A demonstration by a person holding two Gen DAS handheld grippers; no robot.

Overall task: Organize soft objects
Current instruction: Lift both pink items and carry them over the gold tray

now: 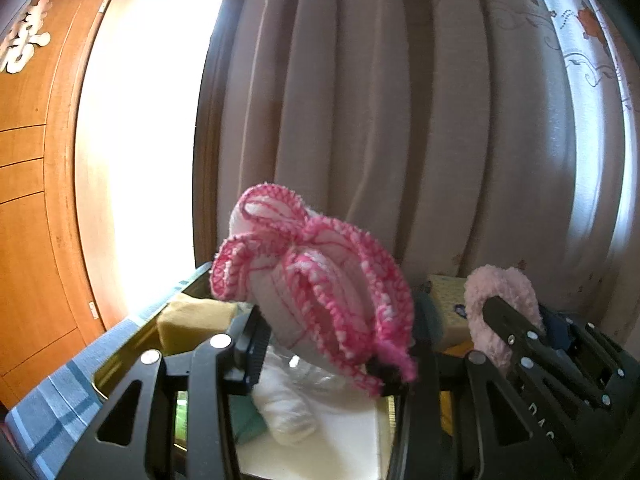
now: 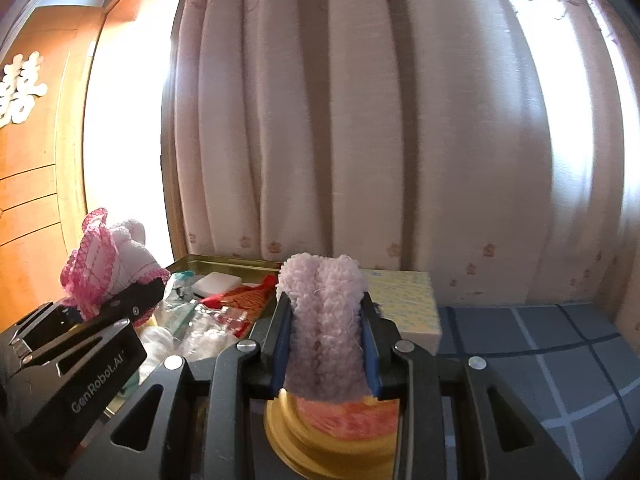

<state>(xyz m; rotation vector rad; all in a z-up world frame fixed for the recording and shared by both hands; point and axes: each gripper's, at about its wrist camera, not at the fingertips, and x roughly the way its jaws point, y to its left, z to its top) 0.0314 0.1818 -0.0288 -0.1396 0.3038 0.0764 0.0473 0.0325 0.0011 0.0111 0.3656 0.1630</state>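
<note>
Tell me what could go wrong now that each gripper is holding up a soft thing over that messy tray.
The pink-edged cloth bulges loosely out of the left gripper; a fold could slip free into the cluttered tray. The right gripper pinches the fluffy pink piece low, so it may flop or snag.

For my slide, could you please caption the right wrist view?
Right tongs clamp a fluffy pink cloth above a yellow lid; left tongs hold a pink-edged cloth.

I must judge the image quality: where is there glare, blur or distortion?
Left wrist view: the window is blown out white; the curtain bows from fisheye distortion. Right wrist view: the yellow lid under the fluffy pink cloth is blurred.
</note>
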